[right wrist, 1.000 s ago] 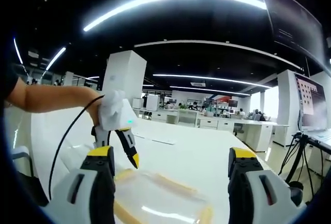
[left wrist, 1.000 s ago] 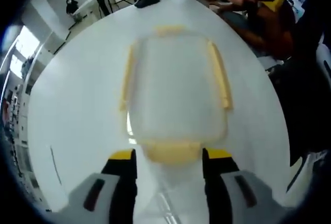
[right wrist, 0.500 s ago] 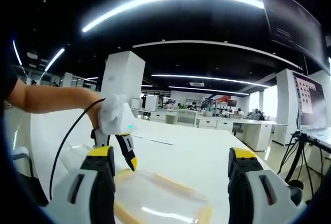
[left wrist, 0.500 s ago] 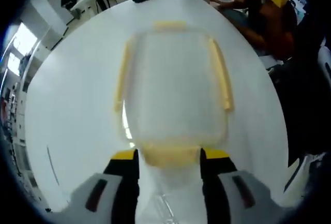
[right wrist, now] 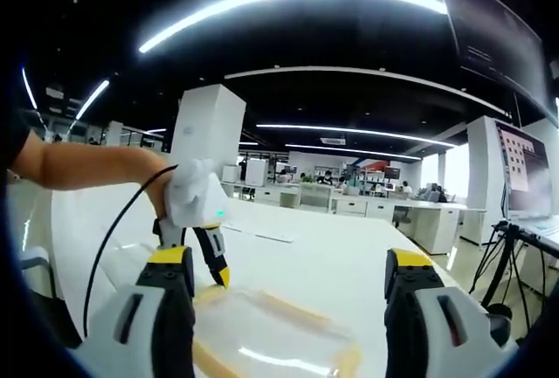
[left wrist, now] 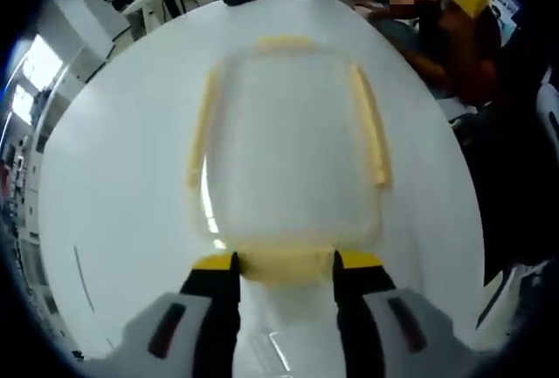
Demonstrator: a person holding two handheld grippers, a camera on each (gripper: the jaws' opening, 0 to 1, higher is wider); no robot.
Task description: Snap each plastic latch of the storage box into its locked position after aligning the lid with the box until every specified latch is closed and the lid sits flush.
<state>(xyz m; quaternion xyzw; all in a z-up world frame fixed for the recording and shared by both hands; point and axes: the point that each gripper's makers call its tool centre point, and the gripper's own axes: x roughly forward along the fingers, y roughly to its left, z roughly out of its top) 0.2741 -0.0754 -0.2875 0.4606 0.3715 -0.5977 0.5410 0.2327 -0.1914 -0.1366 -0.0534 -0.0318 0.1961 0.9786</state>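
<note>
While my left tongs (left wrist: pixel 286 263) stand spread with the near yellow latch (left wrist: pixel 286 264) of the storage box (left wrist: pixel 288 142) lying between their tips, the box sits on the white surface (left wrist: pixel 113 177) straight ahead of them, its lid (left wrist: pixel 293 107) looking seated. My right tongs (right wrist: pixel 288 278) hang wide apart and empty above the box's far side. I judge the main risk is pushing the latch off-centre: the light box could skid forward across the smooth surface, since nothing braces it. If the lid is slightly off, the latch may also ride over the rim without catching.
</note>
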